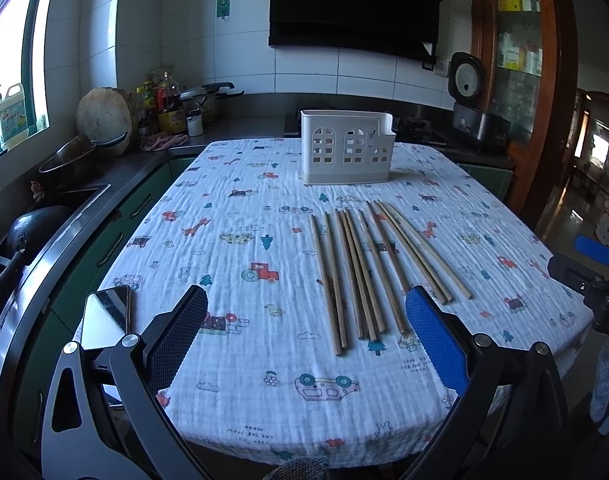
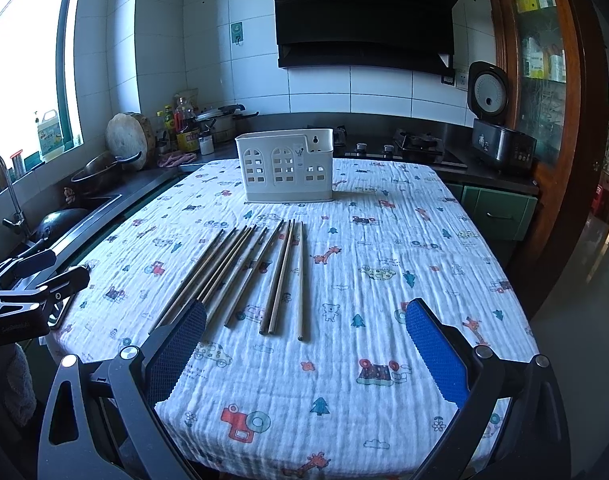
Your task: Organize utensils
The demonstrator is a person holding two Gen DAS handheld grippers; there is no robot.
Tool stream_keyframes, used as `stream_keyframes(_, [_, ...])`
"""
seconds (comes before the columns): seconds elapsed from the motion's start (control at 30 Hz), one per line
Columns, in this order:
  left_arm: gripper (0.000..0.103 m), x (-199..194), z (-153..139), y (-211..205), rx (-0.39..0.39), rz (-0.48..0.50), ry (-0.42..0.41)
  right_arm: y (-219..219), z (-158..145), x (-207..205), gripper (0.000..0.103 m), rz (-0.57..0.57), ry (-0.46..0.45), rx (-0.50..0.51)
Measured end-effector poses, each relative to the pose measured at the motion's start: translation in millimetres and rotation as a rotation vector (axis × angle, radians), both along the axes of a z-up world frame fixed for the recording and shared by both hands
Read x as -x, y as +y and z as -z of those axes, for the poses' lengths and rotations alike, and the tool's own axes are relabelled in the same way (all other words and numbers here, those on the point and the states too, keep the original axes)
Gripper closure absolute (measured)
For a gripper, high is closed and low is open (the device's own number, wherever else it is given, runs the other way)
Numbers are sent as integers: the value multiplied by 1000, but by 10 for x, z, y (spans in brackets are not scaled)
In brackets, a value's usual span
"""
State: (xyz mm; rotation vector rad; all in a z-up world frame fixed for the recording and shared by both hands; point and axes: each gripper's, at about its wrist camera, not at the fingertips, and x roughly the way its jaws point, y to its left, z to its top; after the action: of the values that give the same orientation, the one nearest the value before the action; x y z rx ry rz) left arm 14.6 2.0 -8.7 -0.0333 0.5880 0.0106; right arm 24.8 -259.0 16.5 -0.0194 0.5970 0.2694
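Note:
Several wooden chopsticks [image 1: 364,272] lie side by side on the patterned tablecloth [image 1: 244,248], in the middle of the table; they also show in the right wrist view [image 2: 260,276]. A white utensil holder [image 1: 346,146] with window cut-outs stands upright behind them, also seen in the right wrist view [image 2: 286,166]. My left gripper [image 1: 306,312] is open and empty above the near edge, left of the chopsticks' near ends. My right gripper [image 2: 306,322] is open and empty, near the rightmost chopsticks' near ends.
A phone [image 1: 106,316] lies at the table's near left corner. A sink [image 2: 80,204], pans and bottles [image 1: 166,108] line the left counter. A stove [image 2: 416,146] and rice cooker [image 2: 496,120] stand behind. The other gripper shows at each view's side [image 1: 596,276] [image 2: 28,288].

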Motion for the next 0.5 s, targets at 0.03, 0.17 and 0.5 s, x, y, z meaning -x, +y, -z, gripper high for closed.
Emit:
stream_keyframes(0.03, [5, -10, -3, 5, 0, 0, 2, 2, 0, -14, 6, -1, 1, 0])
stream_keyframes(0.17, [5, -18, -1, 13, 1, 1, 4, 24, -2, -33, 6, -4, 4, 2])
stream_keyframes(0.5, [5, -50, 6, 13, 0, 6, 12, 50, 1, -44, 6, -11, 5, 2])
